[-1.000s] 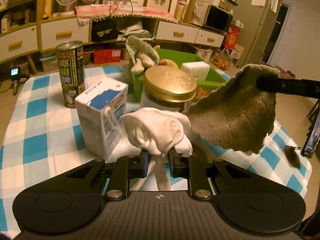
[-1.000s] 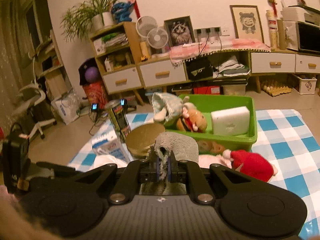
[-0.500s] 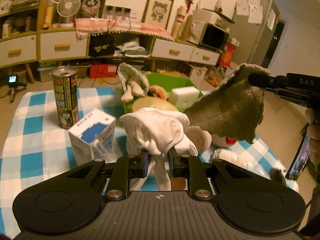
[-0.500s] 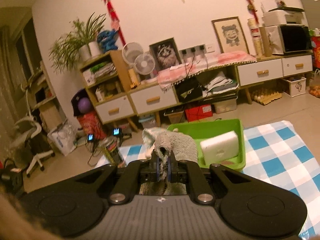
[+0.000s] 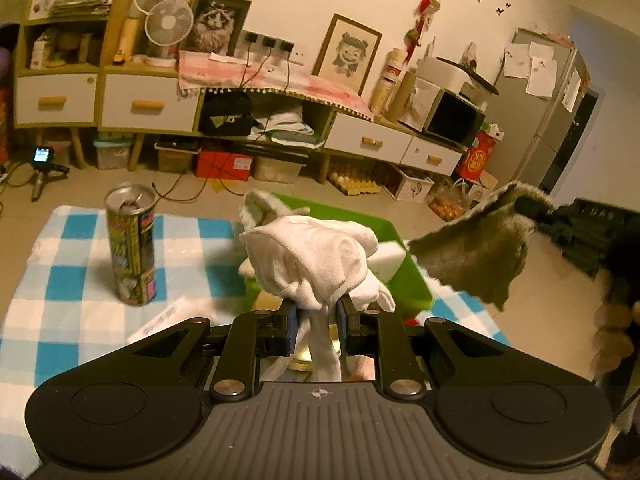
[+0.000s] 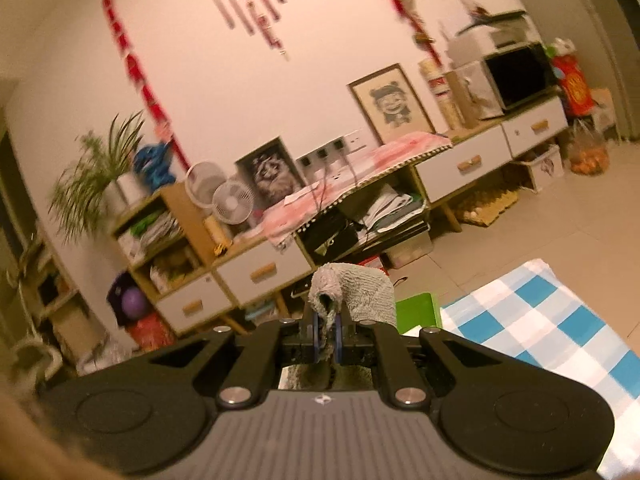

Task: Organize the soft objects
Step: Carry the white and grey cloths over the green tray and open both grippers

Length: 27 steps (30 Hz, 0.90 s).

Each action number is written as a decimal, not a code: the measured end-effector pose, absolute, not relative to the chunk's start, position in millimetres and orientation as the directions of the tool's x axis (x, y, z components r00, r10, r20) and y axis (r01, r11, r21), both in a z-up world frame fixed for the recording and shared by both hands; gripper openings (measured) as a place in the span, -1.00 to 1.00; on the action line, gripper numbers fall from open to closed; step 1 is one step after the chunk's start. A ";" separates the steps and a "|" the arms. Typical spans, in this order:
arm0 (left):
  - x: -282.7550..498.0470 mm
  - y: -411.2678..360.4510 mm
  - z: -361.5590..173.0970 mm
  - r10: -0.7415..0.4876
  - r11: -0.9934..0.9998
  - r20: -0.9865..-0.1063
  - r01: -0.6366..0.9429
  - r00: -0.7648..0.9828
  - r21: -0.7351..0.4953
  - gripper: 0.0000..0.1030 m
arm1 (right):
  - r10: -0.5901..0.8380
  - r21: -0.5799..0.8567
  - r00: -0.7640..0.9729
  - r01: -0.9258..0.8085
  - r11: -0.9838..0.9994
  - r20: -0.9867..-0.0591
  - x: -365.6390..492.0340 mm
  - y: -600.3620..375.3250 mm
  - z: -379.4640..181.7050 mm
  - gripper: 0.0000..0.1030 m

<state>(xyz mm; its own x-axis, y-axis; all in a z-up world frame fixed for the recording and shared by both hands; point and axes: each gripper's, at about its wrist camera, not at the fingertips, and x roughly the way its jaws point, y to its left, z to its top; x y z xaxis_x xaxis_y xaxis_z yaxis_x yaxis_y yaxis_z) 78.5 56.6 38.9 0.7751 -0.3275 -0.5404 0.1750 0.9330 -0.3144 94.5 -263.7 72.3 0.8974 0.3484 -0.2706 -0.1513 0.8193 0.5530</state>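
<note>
We hold the white cloth (image 5: pixel 316 256) clamped in the left gripper (image 5: pixel 316 318) and the grey towel (image 6: pixel 352 290) pinched in the right gripper (image 6: pixel 328 334), both lifted clear above the green bin (image 5: pixel 408 280) near the checked blanket's (image 5: pixel 60 272) far edge, ready for dropping in.

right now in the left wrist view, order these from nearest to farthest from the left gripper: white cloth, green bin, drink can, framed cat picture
1. white cloth: pinched in the left gripper itself.
2. green bin: just behind the cloth, a little right.
3. drink can: upright on the checked cloth, off to the left, farther back.
4. framed cat picture: on the cabinet by the far wall.
</note>
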 end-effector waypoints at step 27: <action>224.5 -15.5 9.6 -0.254 0.967 -0.650 0.209 0.716 -0.147 -0.64 | 0.268 0.479 0.790 0.038 0.877 -0.552 185.0 -242.7 -16.5 -0.96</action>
<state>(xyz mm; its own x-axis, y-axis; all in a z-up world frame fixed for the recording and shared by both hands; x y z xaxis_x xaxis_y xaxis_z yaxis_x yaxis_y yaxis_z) 224.5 -15.5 9.6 0.7161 -0.2539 -0.6501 0.2095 0.9667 -0.1468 185.0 -242.7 -16.5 0.7901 0.2675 -0.5515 0.0378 0.8768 0.4794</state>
